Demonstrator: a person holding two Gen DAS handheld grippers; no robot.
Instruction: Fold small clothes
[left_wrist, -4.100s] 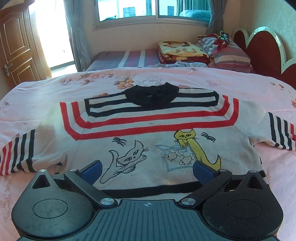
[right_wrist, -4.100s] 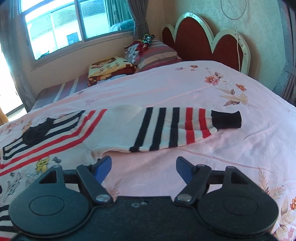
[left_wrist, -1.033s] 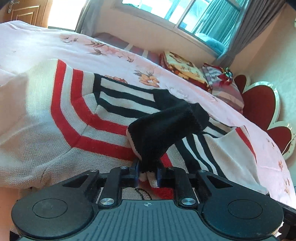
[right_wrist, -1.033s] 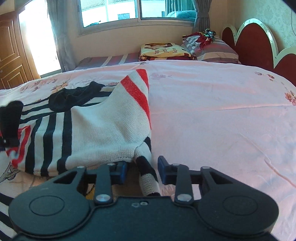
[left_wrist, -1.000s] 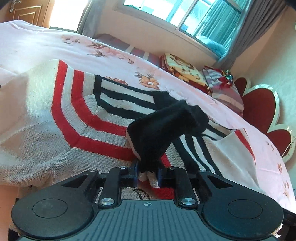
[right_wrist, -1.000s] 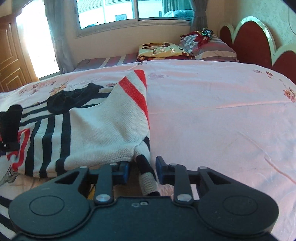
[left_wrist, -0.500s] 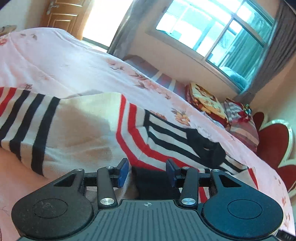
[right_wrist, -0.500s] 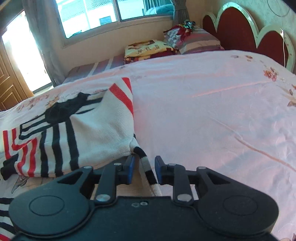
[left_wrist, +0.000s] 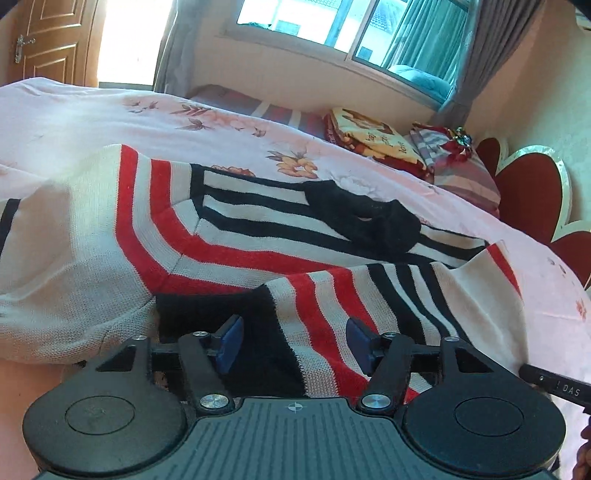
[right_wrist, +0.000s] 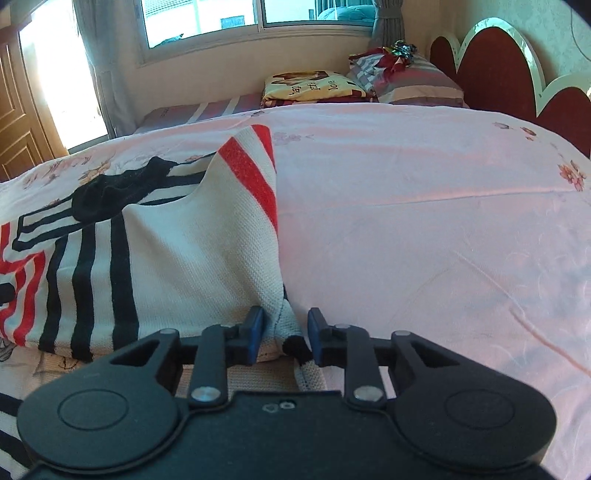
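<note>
Bright daylight from window (right_wrist: 236, 18), blown out at door (left_wrist: 125, 40); fisheye bends edges, corners vignette dark.

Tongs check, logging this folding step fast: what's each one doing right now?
Left tongs: open, over the folded-in sleeve, holding nothing.
Right tongs: partly open, sweater fabric between the fingers; not clearly pinched.

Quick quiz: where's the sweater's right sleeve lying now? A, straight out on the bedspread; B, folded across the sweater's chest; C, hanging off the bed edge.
B: the striped sleeve lies across the sweater, its black cuff between the open left gripper.
</note>
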